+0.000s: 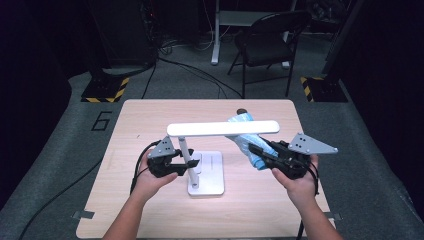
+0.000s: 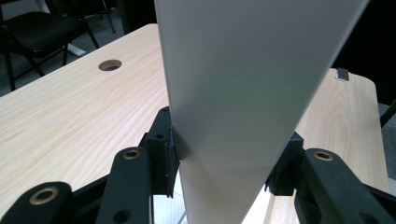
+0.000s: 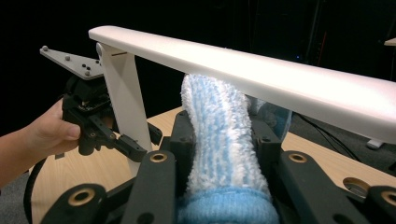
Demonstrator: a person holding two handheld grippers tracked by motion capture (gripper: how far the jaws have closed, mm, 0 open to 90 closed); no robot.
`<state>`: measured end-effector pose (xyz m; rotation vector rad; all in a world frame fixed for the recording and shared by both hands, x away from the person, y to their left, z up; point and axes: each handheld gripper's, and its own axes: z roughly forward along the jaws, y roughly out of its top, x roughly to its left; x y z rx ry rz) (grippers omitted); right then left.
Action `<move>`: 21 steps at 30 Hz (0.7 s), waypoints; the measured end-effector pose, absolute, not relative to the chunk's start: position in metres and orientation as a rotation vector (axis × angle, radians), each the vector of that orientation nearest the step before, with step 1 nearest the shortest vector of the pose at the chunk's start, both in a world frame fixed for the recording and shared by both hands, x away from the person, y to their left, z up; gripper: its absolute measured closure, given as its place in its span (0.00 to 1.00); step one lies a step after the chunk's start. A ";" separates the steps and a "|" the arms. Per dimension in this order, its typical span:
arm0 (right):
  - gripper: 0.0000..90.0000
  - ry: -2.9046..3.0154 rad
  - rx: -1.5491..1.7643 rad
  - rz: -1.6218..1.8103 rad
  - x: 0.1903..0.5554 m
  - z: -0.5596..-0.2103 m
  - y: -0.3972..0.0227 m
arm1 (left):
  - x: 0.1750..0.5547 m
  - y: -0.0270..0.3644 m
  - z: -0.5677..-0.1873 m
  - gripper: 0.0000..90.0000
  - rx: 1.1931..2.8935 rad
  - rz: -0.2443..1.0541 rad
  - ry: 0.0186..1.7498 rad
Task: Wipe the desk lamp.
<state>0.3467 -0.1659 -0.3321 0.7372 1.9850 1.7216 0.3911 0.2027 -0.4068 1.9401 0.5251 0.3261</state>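
- On the worktop (image 1: 150, 115), near its middle, the white desk lamp (image 1: 205, 172) stands on its flat base, with the left hand-held gripper (image 1: 192, 163) clamped on the upright post; the left gripper view has both pads pressed flat to the post's sides.
- Under the lamp's long head bar (image 1: 222, 128), the right hand-held gripper (image 1: 252, 148) is clamped on a fluffy blue duster cloth (image 1: 243, 134), whose tip lies against the bar's underside, so the work looks like wiping the lamp.
- Biggest risk, as I judge it: pushing the cloth up or sideways too hard could tilt the lamp or lever the bar on its joint, since the base is small and only the left grip steadies it.
- Next risk: the cloth could slide out of the right jaws if it drags on the bar.
- Smaller risk: the right jaws themselves could scrape the bar.
- Room: the lamp sits well in from every worktop edge, with bare wood on all sides; the far half is free apart from a cable hole (image 2: 110, 65).
- The right hand (image 1: 297, 182) is near the right edge, so travel that way is short.
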 end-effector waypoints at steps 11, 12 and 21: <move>0.76 1.993 0.730 1.719 0.345 -0.333 -0.171 | 0.393 0.211 -0.406 0.60 1.929 0.341 0.558; 0.76 1.995 0.729 1.720 0.345 -0.333 -0.170 | 0.393 0.212 -0.406 0.61 1.934 0.343 0.557; 0.76 1.996 0.723 1.735 0.347 -0.334 -0.164 | 0.392 0.211 -0.407 0.61 1.935 0.352 0.551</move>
